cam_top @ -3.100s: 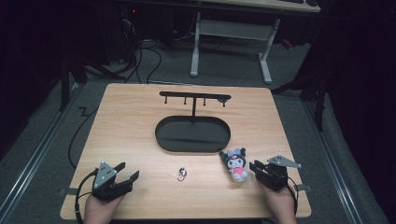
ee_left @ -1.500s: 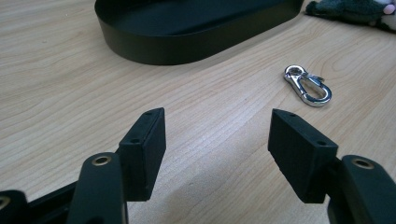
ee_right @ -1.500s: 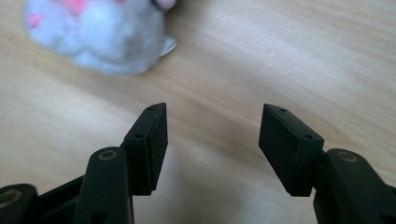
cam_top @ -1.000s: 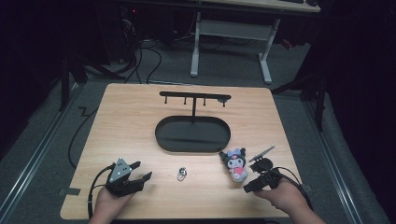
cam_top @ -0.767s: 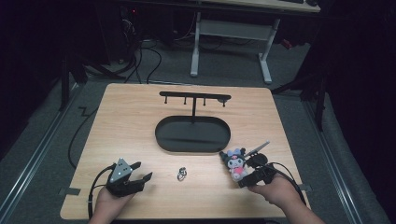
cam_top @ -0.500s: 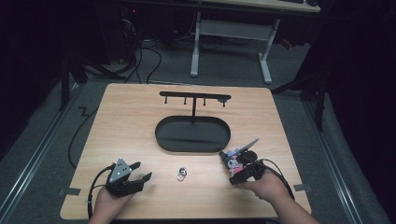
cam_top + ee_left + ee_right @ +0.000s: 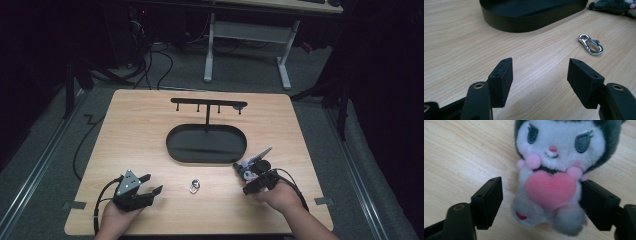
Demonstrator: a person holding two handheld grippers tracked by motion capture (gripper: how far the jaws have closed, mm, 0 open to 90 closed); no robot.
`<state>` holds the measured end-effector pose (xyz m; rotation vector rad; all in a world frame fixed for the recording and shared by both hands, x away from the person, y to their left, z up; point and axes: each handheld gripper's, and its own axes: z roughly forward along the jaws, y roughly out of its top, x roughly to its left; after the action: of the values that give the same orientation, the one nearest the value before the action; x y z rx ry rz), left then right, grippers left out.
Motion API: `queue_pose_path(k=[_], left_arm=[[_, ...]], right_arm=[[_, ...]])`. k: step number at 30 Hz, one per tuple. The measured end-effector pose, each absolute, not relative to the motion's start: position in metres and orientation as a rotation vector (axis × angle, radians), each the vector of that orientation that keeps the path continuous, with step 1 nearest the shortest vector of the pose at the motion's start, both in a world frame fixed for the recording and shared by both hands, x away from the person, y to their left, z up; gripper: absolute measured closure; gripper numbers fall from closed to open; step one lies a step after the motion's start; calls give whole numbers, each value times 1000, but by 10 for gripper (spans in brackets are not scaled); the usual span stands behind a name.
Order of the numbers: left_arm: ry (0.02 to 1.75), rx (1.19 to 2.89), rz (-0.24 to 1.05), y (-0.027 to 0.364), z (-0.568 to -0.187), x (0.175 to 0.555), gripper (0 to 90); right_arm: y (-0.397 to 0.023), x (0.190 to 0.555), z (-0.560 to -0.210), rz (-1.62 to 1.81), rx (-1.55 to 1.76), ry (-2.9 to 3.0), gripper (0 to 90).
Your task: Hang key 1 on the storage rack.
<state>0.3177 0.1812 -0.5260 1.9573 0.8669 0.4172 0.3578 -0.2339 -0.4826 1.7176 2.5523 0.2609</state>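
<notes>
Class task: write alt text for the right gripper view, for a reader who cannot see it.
A small plush toy with a white face, dark grey hood and pink heart on its chest lies on a light wooden table. It sits between the open black fingers of the right gripper, one on each side of its body.

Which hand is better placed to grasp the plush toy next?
Right. The right tongs stand open with the plush toy between the jaws, one gap left on the near side. The left tongs sit open across the table, nearer the metal clasp.
</notes>
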Motion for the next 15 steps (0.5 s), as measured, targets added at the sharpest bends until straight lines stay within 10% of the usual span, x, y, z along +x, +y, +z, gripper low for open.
queue_pose_path(k=[15], left_arm=[[846,1963,401,175,-524,313,379]], right_arm=[[-246,356,-480,313,1762,2518,430]])
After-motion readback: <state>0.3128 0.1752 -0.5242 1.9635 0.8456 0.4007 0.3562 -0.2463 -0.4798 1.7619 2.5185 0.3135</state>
